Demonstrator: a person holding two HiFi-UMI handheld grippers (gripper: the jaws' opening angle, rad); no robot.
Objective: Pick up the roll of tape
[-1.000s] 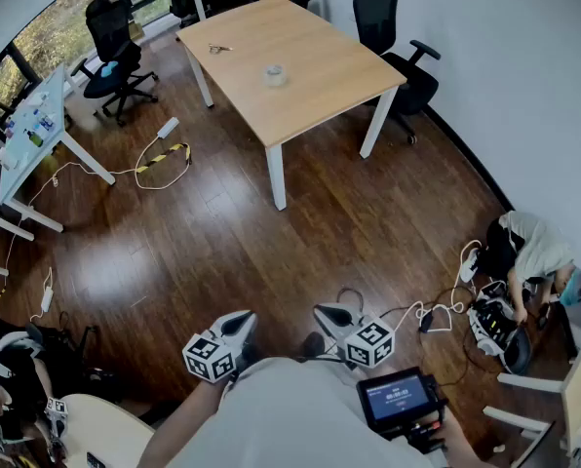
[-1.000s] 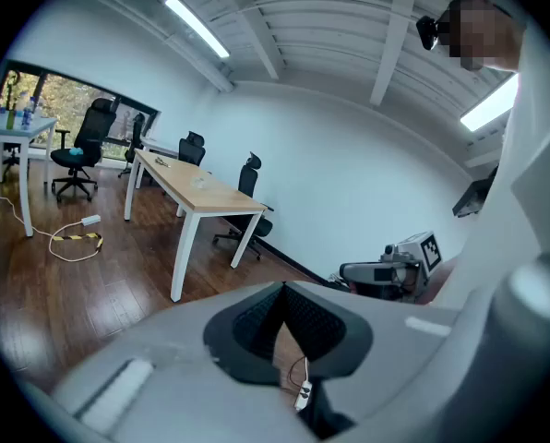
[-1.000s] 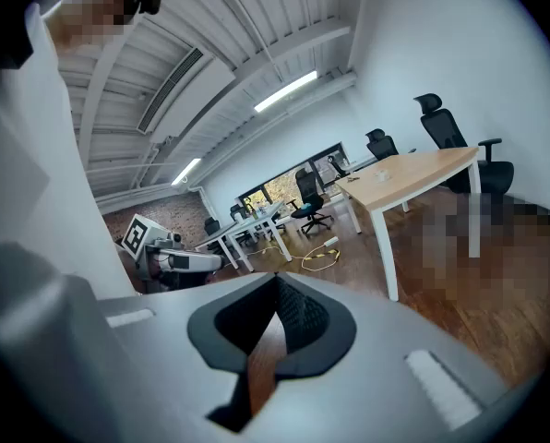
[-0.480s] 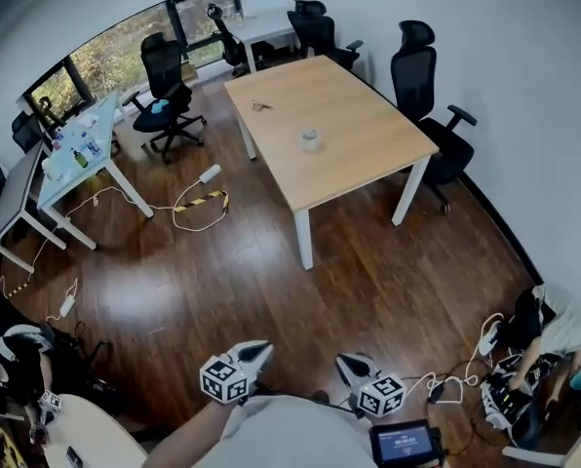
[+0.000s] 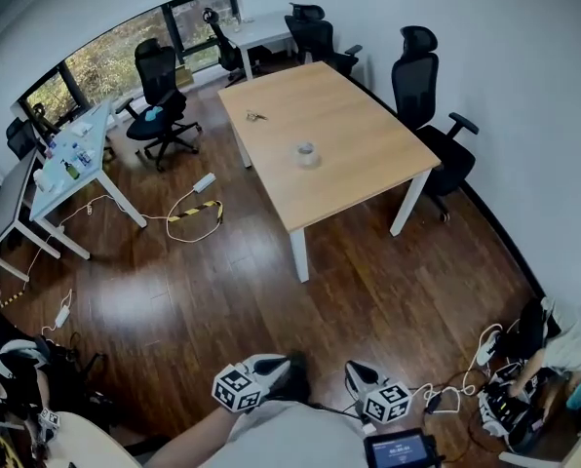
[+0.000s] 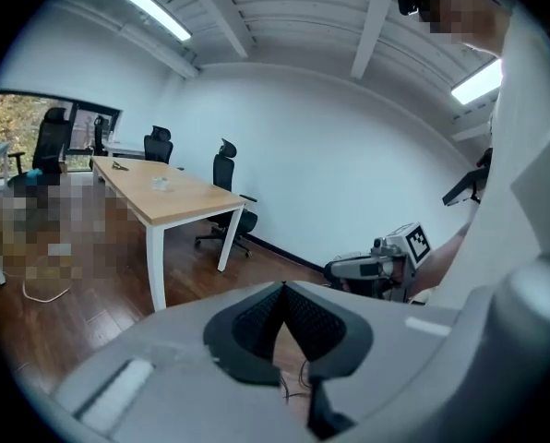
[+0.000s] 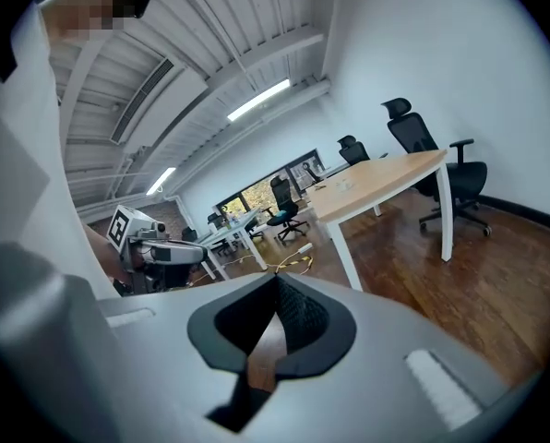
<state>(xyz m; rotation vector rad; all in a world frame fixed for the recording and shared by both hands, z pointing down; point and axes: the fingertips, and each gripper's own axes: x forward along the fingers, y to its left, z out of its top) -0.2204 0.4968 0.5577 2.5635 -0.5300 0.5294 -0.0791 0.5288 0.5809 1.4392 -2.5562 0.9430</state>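
Note:
The roll of tape [image 5: 306, 152] is a small pale ring near the middle of the wooden table [image 5: 359, 154], far across the room. It also shows as a tiny pale spot [image 6: 161, 184] on that table in the left gripper view and again [image 7: 346, 183] in the right gripper view. My left gripper [image 5: 283, 367] and right gripper [image 5: 353, 370] hang close to my body at the bottom of the head view, well away from the table. Both have their jaws shut with nothing between them.
Black office chairs [image 5: 435, 96] stand round the table. A yellow-black cable [image 5: 193, 217] lies on the wood floor left of it. A white desk [image 5: 71, 154] with bottles stands at the left. A person [image 5: 563, 344] crouches by equipment and cables at the lower right.
The head view has shifted: the table and tape now sit lower and more central. Both grippers have slid toward the bottom edge of the picture, still shut and empty.

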